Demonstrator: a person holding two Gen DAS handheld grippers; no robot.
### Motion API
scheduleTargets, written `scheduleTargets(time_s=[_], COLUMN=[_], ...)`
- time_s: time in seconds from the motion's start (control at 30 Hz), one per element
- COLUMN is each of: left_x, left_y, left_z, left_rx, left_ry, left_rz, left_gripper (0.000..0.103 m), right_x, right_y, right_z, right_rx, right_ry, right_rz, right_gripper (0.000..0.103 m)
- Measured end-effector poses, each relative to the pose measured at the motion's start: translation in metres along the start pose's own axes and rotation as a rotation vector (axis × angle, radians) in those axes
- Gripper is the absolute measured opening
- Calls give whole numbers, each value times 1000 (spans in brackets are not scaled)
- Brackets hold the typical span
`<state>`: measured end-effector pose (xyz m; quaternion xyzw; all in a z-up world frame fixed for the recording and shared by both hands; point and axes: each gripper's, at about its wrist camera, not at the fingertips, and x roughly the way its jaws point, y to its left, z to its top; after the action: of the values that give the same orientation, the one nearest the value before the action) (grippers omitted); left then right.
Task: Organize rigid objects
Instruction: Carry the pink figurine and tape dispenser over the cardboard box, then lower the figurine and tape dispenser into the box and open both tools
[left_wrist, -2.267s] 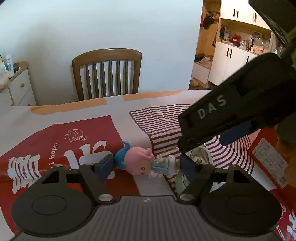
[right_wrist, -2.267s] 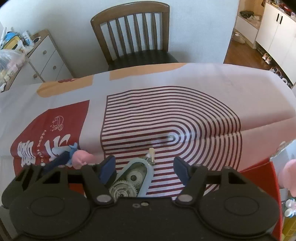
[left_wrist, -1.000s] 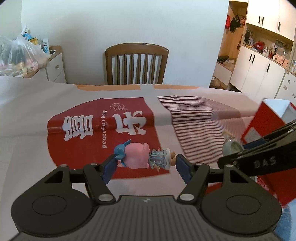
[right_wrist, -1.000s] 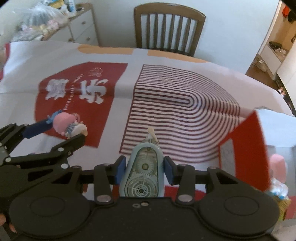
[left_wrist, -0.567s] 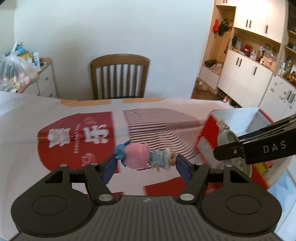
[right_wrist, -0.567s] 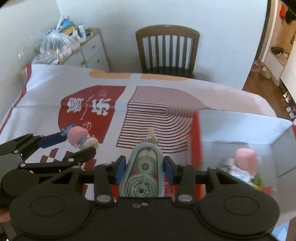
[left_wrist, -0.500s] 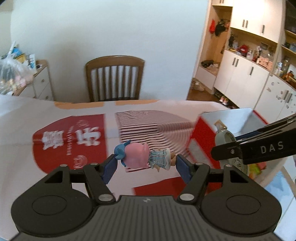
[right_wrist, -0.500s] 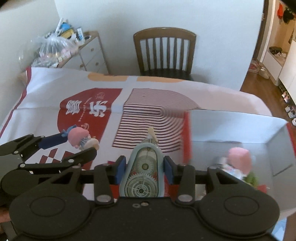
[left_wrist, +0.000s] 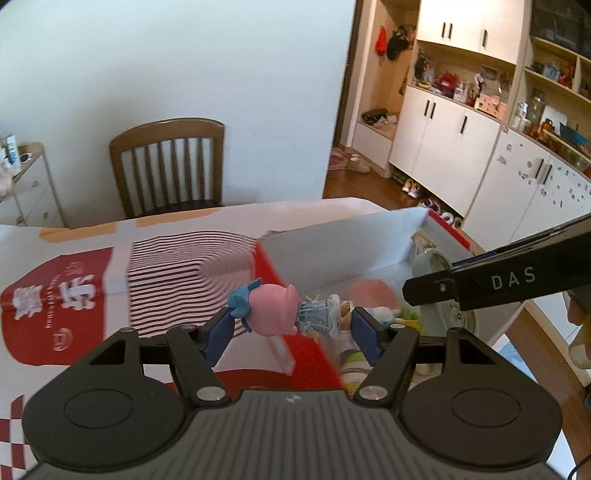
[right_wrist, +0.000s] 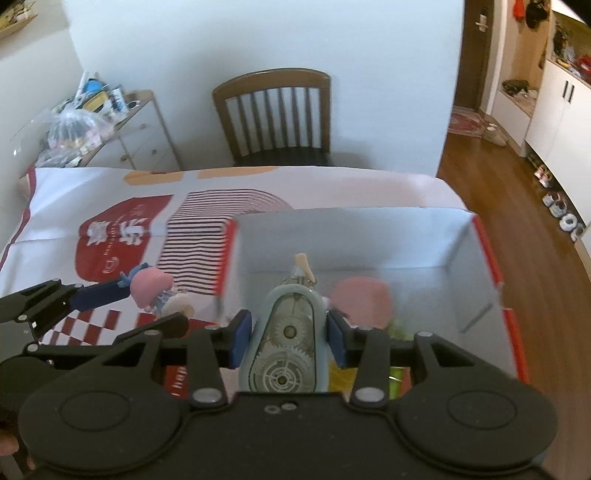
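Left gripper (left_wrist: 291, 326) clamped on pink doll (left_wrist: 275, 309), up in the air by the red box (right_wrist: 487, 251). Right gripper (right_wrist: 284, 341) clamped on gear toy (right_wrist: 286, 350), over the box.

Left gripper (left_wrist: 291, 328) and right gripper (right_wrist: 284, 341) side by side, angled downward, jaws clamped on loads.

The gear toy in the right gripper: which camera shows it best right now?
The right wrist view. There the gear toy faces the lens, its gears visible, clamped in the right gripper above the red box. The left wrist view shows only its pale edge, mostly behind the gripper's black finger.
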<state>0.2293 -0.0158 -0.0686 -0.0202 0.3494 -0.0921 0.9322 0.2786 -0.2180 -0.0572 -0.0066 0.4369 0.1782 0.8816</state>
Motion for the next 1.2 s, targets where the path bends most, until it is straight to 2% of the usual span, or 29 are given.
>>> scheduleTargets(time_s=[0.27,0.47,0.77,1.2], left_x=[27,52,89,112], left_y=[-46,-63,-90,-100], left_z=[3,2,-6,0], left_rx=[45,57,108,90], left_ry=[52,130,231,265], left_rz=[-10,-13,15,52], left_gripper=[69,69,69,70], right_x=[0,7,33,64], right_y=[-60,-97,-119,-126], right_z=[-10,-16,-16,-17], right_rx=[31,57,44,33], right_ry=[9,29,67,125], right_rz=[-23,-49,-35,26], right_gripper=[43,43,43,43])
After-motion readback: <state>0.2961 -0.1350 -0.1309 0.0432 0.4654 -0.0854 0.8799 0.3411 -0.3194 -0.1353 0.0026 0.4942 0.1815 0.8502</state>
